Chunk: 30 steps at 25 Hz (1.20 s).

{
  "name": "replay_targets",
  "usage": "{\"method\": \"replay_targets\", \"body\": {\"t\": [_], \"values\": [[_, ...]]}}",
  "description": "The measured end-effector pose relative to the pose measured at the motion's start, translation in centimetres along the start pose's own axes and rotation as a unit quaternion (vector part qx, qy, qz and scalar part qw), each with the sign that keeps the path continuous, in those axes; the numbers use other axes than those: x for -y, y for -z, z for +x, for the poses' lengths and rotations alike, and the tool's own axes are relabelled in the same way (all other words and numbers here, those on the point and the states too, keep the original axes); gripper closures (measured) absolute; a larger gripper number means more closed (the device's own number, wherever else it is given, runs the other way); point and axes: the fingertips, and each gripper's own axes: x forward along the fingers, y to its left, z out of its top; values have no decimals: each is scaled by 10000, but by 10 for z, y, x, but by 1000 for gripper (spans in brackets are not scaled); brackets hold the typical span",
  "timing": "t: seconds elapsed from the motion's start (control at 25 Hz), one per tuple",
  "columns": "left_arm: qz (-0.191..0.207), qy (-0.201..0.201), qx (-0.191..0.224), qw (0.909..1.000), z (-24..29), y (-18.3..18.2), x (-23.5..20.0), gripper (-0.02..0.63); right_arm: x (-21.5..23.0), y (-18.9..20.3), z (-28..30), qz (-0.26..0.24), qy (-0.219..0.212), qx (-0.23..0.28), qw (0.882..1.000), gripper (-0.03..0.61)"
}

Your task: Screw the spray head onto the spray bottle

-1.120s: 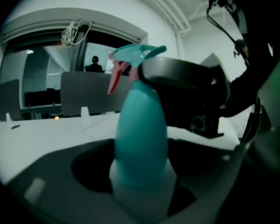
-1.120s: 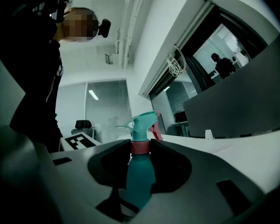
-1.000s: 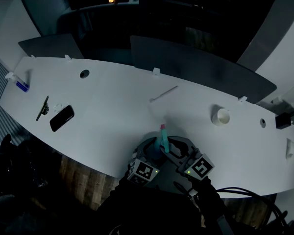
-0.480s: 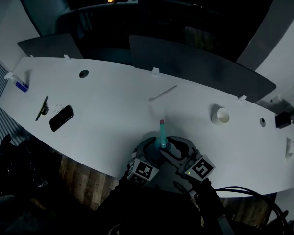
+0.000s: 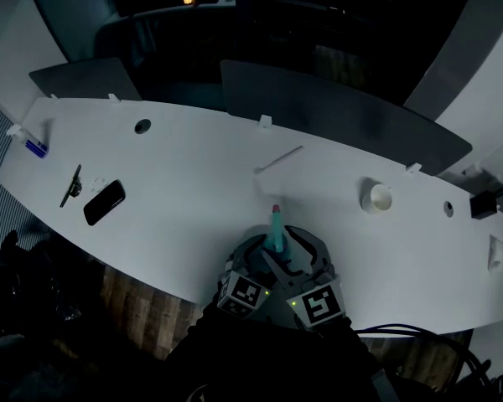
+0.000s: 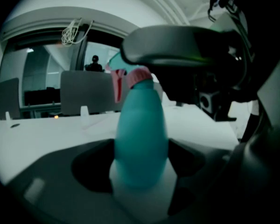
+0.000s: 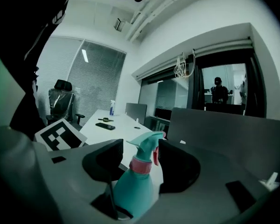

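A teal spray bottle (image 5: 274, 234) stands upright near the front edge of the white table (image 5: 184, 166). Its teal spray head (image 7: 144, 146) sits on the neck above a pink collar (image 7: 140, 164). My left gripper (image 5: 264, 256) is shut on the bottle's lower body (image 6: 141, 139). My right gripper (image 5: 287, 249) reaches in from the right at the height of the head. Its jaws have just been opening. They now stand on either side of the collar and trigger with a gap on each side. In the left gripper view one right jaw hangs over the pink collar (image 6: 139, 76).
A black phone (image 5: 104, 202) and a dark tool (image 5: 70, 184) lie at the table's left, and a small blue-and-white item (image 5: 35, 146) lies at the far left end. A thin white stick (image 5: 278, 159) lies behind the bottle, a white roll (image 5: 378, 198) to the right. Grey dividers (image 5: 335, 111) line the far edge.
The right gripper has rolled, and its marker cube has swung left and nearer to me. Its jaws have come off the spray head. The bottle and the left gripper have stayed put.
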Motion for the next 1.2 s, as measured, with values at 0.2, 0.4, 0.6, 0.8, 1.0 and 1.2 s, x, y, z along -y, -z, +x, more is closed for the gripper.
{"method": "replay_targets", "body": {"t": [0.2,0.4,0.6,0.8,1.0,1.2], "values": [[-47,-2,-13,10000,0,0,0,250,6,-7,-1,72,392,99,9992,477],[10,49,-2,10000,0,0,2,250,6,-9,-12,434,111,466,9979,483],[34,208,-65,9998,-1,1,8,250,6,2,-27,838,-334,1032,9906,483],[-64,272,-41,9996,1,6,8,251,7,3,-25,1047,-1012,1204,9820,483],[-45,321,54,9995,-1,1,7,250,2,1,-20,871,-1360,953,9823,483],[321,892,-243,9952,-2,4,7,221,4,3,-23,1102,-1211,1188,9793,483]]}}
